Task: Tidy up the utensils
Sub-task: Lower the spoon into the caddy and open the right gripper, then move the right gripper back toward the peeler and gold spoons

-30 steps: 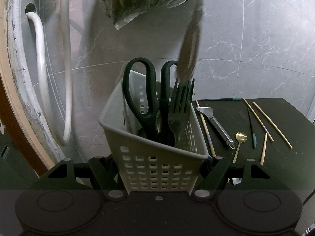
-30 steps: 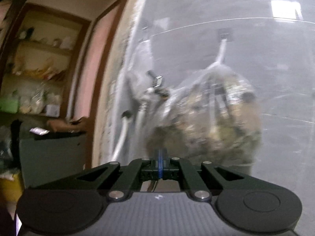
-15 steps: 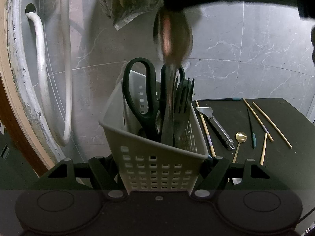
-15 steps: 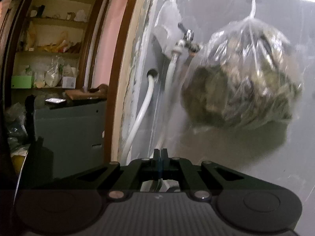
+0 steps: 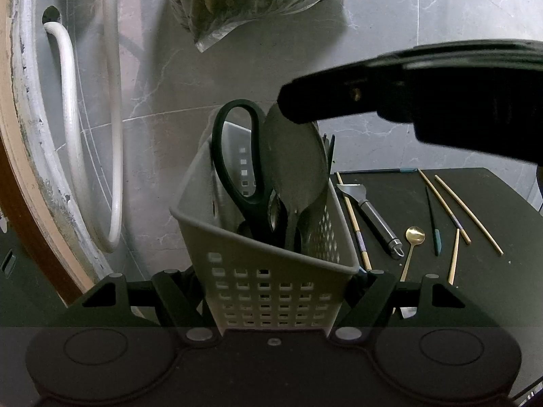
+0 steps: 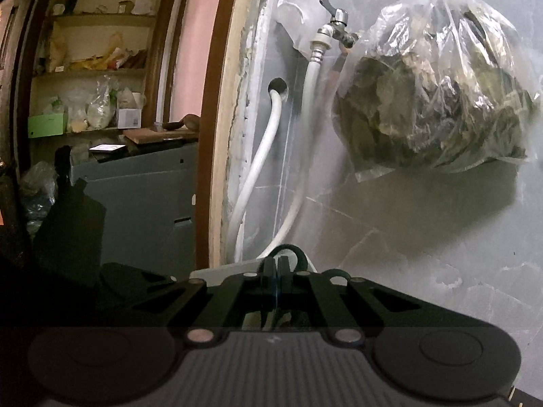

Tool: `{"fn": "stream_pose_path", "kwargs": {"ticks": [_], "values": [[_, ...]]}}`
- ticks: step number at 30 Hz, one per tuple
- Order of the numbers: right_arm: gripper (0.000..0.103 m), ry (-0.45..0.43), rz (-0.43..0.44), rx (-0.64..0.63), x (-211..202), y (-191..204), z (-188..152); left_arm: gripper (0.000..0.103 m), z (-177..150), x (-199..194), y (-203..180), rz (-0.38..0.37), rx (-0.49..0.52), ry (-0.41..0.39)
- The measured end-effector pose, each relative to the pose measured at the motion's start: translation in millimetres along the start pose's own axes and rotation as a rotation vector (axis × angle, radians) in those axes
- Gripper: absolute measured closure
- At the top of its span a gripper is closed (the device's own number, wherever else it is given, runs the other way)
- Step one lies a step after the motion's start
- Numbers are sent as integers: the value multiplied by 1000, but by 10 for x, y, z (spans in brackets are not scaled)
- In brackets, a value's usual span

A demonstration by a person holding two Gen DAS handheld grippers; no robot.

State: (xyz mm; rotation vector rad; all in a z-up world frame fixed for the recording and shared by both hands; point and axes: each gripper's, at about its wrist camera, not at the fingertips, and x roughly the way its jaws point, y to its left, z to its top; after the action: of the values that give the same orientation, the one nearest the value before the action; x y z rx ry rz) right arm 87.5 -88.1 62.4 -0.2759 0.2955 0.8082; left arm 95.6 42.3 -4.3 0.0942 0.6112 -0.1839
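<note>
Left view: the left claw (image 5: 275, 300) clamps the basket (image 5: 271, 271) steady; the spoon (image 5: 293, 166) stands inside, beside the scissors (image 5: 237, 162), loose chopsticks (image 5: 451, 205) lying right. Right view: the right claw (image 6: 276, 285), shut, pinches the spoon's top above the basket, apparently to lower it in.

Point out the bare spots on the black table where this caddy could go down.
Bare tabletop lies near the front right, past the loose chopsticks. Another patch sits between the back edge and the peeler. The strip from peeler through gold spoon to chopsticks is crowded.
</note>
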Motion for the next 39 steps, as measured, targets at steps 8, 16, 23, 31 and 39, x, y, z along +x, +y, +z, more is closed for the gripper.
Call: {"fn": "stream_pose_path", "kwargs": {"ticks": [8, 16, 23, 31, 39], "values": [[102, 40, 1, 18, 58, -38, -72, 27, 0, 0, 1, 0, -1, 0], [96, 45, -2, 36, 49, -78, -89, 27, -2, -2, 0, 0, 0, -1], [42, -91, -78, 105, -218, -278, -50, 27, -4, -1, 0, 0, 0, -1], [0, -86, -369, 247, -477, -844, -193, 27, -4, 0, -1, 0, 1, 0], [0, 139, -453, 404, -446, -1287, -730, 27, -4, 5, -5, 3, 5, 5]]}}
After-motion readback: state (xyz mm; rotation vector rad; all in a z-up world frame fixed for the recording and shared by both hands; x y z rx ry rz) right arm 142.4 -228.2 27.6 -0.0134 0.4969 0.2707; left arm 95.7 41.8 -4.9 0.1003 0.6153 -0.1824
